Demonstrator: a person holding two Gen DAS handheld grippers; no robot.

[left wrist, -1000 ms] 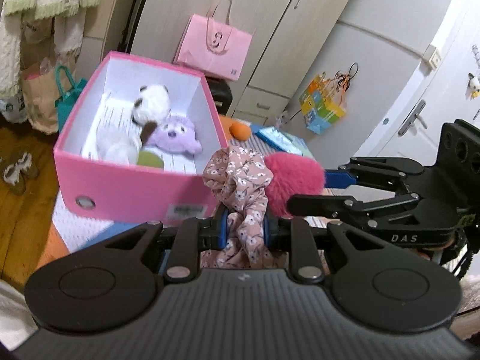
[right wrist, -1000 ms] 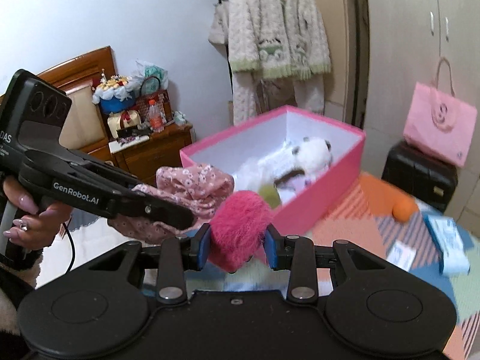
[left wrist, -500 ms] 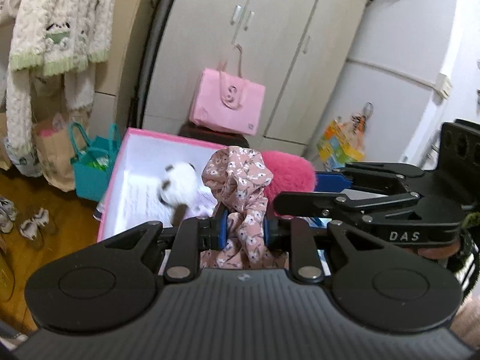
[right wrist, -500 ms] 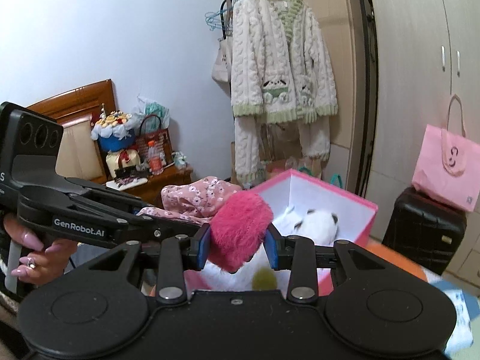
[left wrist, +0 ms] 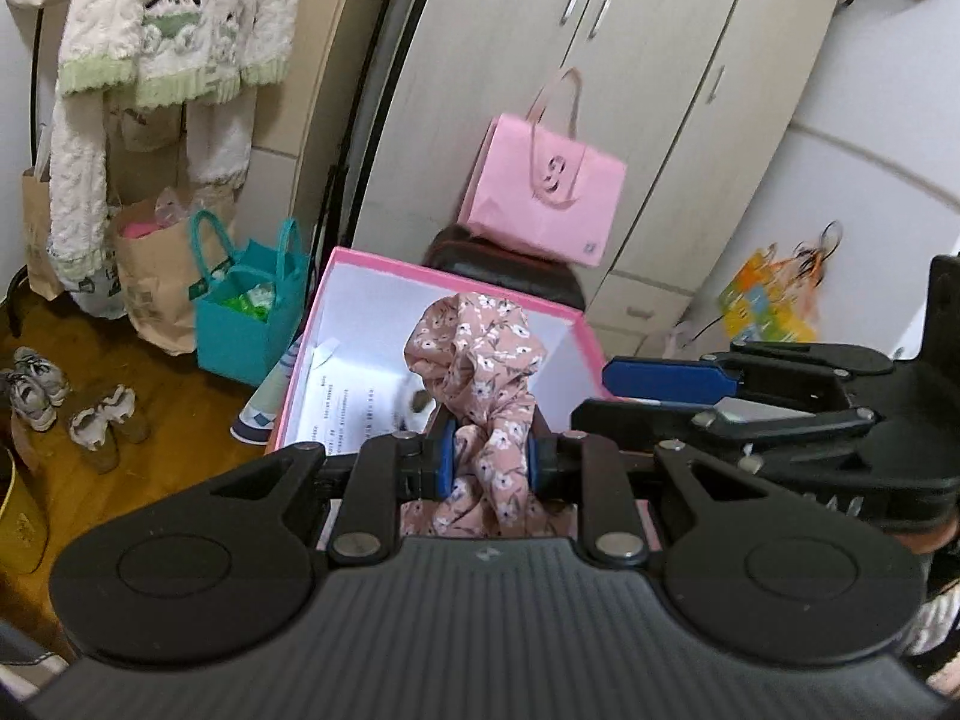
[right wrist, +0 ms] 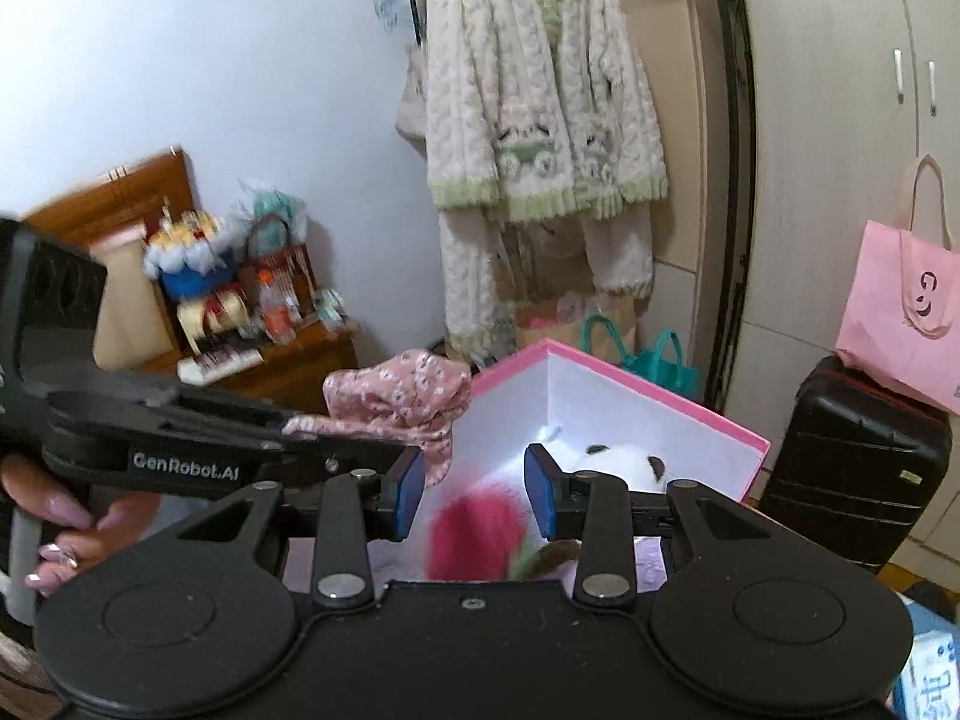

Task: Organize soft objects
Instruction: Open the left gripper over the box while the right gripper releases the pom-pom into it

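A bedroom with a wooden floor; no bench here, the work goes on over an open box.

Nearest to me, the left gripper has its jaws pressed together on a pink floral cloth, which bunches up above the pads and hangs below them. My right gripper shows its 2 blue pads set a little apart. The fluffy magenta pompom sits low between them, blurred and sagging under the tips. I read that as a pinch on its upper part only, so a weak hold. A hand grips the left handle at the edge of the right wrist view.

Just past both tips is the pink storage box, with a panda plush already lying inside. Both held items hang over its opening.

I judge this to be the drop-off step. Next I should spread both jaws above the box and let the cloth and pompom fall clear of the rim.

Farther back hang a knitted cardigan and a pink tote bag against the wardrobe.
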